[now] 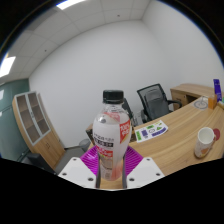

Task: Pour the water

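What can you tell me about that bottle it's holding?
The bottle is clear plastic with a black cap, still on, and a pink-and-white label round its middle. It stands upright between the gripper's two fingers, whose purple pads press its lower sides. It looks lifted, with the wooden table beyond it.

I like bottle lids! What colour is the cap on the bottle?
Black. The cap tops the bottle held between the gripper fingers, seen in the gripper view.

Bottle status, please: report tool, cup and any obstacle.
Tool shut on bottle, cap on, upright. Cup stands on table, beyond and to the right. Nothing between bottle and cup.
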Action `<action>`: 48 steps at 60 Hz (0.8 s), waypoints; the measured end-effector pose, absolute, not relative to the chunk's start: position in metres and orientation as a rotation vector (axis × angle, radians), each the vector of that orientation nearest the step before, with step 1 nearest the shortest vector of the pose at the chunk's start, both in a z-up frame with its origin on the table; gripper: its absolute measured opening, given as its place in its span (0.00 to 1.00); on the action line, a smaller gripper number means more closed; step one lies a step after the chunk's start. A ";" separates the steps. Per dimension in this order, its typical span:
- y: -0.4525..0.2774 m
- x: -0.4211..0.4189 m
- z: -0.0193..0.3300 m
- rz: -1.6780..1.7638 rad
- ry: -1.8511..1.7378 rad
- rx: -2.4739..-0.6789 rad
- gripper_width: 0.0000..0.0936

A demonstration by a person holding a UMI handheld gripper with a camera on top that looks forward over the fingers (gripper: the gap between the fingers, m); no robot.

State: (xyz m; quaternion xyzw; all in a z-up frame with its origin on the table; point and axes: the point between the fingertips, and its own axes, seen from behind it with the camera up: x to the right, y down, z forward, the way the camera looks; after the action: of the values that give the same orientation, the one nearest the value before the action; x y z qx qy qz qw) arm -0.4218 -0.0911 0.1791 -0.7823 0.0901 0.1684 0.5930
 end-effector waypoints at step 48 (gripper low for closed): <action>-0.118 -0.225 0.179 1.856 1.465 -1.271 0.31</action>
State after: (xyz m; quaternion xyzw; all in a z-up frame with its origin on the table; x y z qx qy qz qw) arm -0.2246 -0.1182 0.1789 -0.4612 0.5316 0.6733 0.2265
